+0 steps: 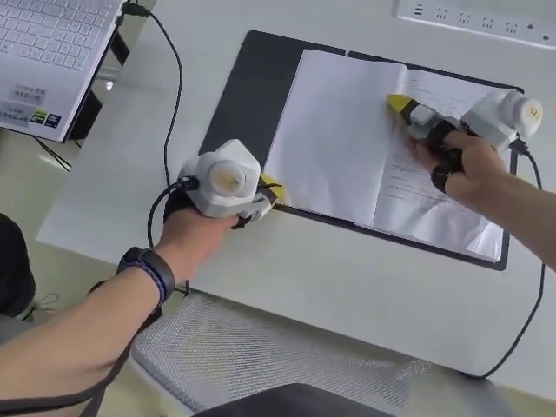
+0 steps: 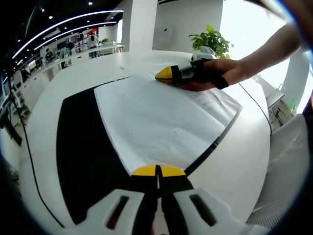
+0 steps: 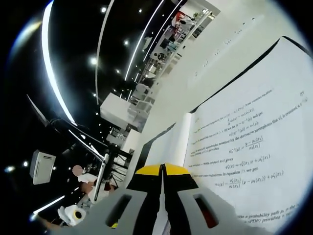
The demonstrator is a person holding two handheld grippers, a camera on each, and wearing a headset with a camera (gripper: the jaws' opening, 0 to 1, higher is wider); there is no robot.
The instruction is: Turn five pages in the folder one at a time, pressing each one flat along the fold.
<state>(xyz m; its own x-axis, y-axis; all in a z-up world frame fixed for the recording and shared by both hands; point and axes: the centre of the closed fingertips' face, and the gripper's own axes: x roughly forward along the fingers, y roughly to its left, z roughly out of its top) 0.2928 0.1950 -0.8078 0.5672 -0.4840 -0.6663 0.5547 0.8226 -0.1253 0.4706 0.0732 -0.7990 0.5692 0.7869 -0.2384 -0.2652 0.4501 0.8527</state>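
We saw the black folder [image 1: 246, 97] lying open on the white table [image 1: 330, 287], with a blank page [image 1: 334, 130] spread across its middle and a printed page [image 1: 439, 213] to the right of it. The left tongs [image 1: 271, 188] sat at the near left corner of the blank page. In the left gripper view their yellow tips were pressed together on the page's near edge, and we saw nothing held between them. The right tongs [image 1: 398, 103] rested at the far end of the fold, where the blank page met the printed one. In the right gripper view their tips were likewise closed tight against each other. They pointed along the crease, with lines of formulas on the sheet just beside them, and gripped nothing that we could see. A laptop [image 1: 48, 43] stood at the far left corner of the table, well apart from the folder. A dark cable [image 1: 174, 78] ran past the folder's left edge.
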